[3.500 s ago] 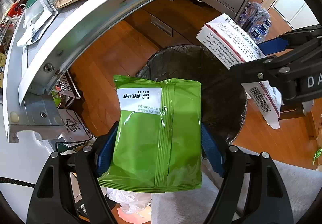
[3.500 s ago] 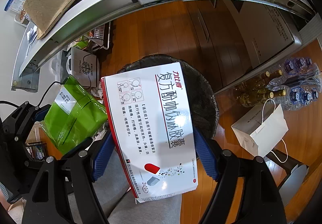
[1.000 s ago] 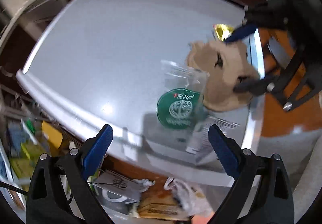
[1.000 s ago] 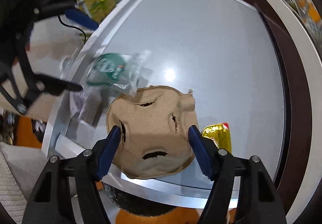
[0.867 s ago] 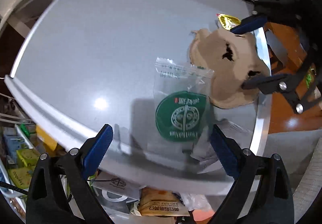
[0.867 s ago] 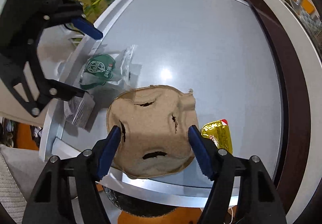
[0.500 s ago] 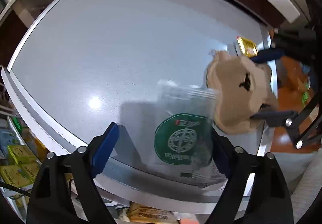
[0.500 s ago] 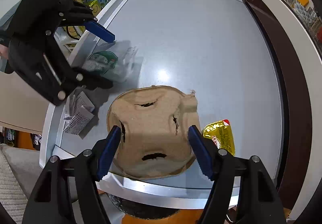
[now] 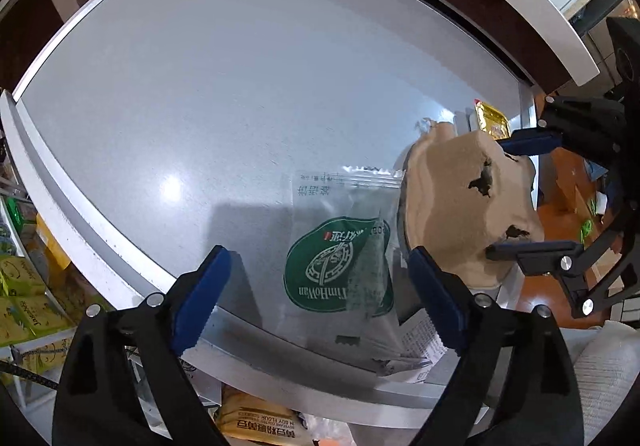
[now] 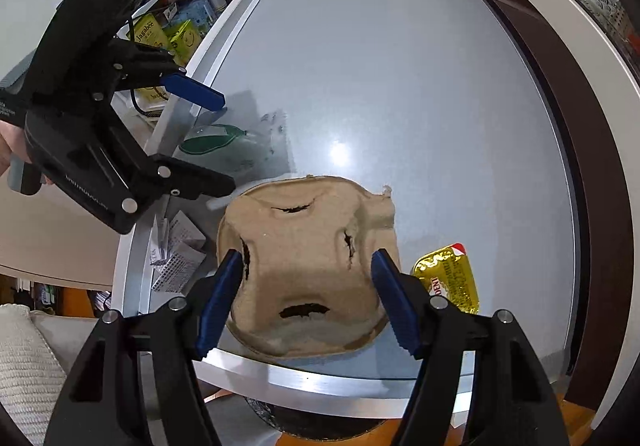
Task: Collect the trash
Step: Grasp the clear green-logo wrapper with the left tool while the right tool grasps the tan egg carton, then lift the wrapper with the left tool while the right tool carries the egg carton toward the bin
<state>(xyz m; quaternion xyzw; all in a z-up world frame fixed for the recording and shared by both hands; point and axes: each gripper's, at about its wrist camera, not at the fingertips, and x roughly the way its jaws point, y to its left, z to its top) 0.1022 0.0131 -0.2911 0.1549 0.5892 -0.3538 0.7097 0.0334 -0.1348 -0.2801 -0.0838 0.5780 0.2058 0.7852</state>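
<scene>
A clear plastic wrapper (image 9: 340, 246) with a green round logo lies flat near the grey table's (image 9: 240, 65) front edge. My left gripper (image 9: 316, 252) hangs over it, jaws opening, blue pads clear of the wrapper on either side. A brown pulp cup carrier (image 10: 308, 230) sits upside down at the table edge. My right gripper (image 10: 307, 254) straddles its raised middle, jaws closing, and I see no pad pressing on it. A gold foil packet (image 10: 448, 282) lies just right of the carrier. In the right wrist view the left gripper (image 10: 226, 141) stands over the wrapper (image 10: 216, 139).
A folded printed leaflet (image 10: 176, 250) lies at the table edge between wrapper and carrier. The dark bin (image 10: 320, 422) shows below the table's metal rim. Shelves with yellow-green boxes (image 9: 20, 286) stand to the left, and a flour bag (image 9: 260, 422) lies below the edge.
Earlier the left gripper held a green pouch and the right a white medicine box over the bin; both are gone. The left gripper has since shifted over the wrapper. The right has stayed over the carrier.
</scene>
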